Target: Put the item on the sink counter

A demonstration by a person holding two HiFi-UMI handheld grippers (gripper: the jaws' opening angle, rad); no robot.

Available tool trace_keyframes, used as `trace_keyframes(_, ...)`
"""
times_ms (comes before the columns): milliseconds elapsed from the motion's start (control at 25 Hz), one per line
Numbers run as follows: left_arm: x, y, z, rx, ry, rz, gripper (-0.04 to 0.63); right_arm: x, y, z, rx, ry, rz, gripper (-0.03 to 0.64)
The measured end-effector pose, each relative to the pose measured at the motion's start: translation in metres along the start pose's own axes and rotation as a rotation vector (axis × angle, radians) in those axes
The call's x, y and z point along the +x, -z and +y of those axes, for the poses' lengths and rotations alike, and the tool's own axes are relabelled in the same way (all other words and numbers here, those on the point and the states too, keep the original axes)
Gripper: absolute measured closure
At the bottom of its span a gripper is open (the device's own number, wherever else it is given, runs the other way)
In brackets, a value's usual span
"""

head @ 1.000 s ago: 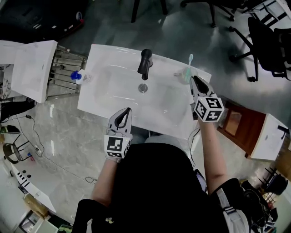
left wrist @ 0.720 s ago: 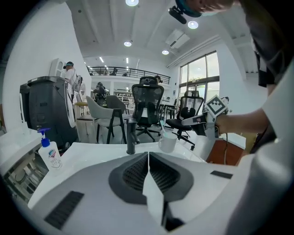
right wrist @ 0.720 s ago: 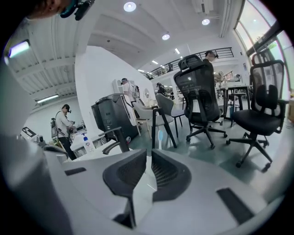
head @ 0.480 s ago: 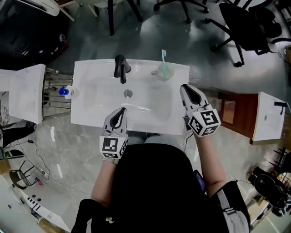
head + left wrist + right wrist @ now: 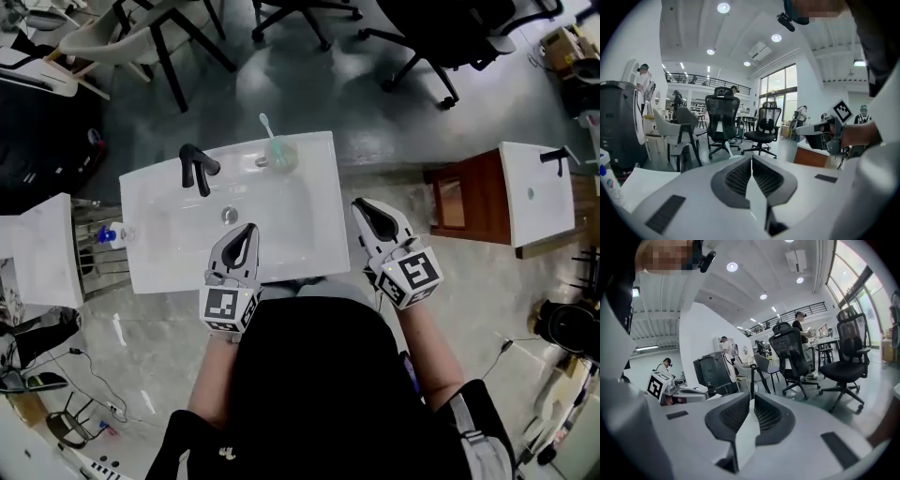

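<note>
A green cup (image 5: pixel 279 154) with a toothbrush (image 5: pixel 267 125) standing in it sits on the back right of the white sink counter (image 5: pixel 309 225), right of the black faucet (image 5: pixel 197 167). My left gripper (image 5: pixel 248 228) is shut and empty over the sink's front rim, near the drain (image 5: pixel 230 216). My right gripper (image 5: pixel 361 204) is shut and empty just past the counter's right edge, well short of the cup. The left gripper view shows shut jaws (image 5: pixel 751 159) pointing at office chairs, with the right gripper (image 5: pixel 825 133) off to the side. The right gripper (image 5: pixel 752 401) shows shut in its own view as well.
A blue-capped bottle (image 5: pixel 111 234) lies on a rack left of the sink. A wooden cabinet (image 5: pixel 450 202) and a second white basin (image 5: pixel 534 187) stand to the right. Office chairs (image 5: pixel 412 37) stand on the floor behind the sink.
Both grippers have drawn back towards the person. The right gripper has left the cup's side and now hangs off the counter's right edge. The cup stays on the counter.
</note>
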State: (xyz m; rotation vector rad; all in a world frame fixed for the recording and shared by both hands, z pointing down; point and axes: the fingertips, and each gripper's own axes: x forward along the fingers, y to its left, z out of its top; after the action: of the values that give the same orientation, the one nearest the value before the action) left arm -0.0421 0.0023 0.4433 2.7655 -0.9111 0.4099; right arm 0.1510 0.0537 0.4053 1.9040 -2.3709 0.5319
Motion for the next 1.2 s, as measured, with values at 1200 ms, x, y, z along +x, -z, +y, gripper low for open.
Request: trace_keyframes(1200,0.032,-0.040,-0.071,0.082,0.209,-0.047,0.571,-0.057,0.005,-0.021,0.002,0.084,-0.056,0.569)
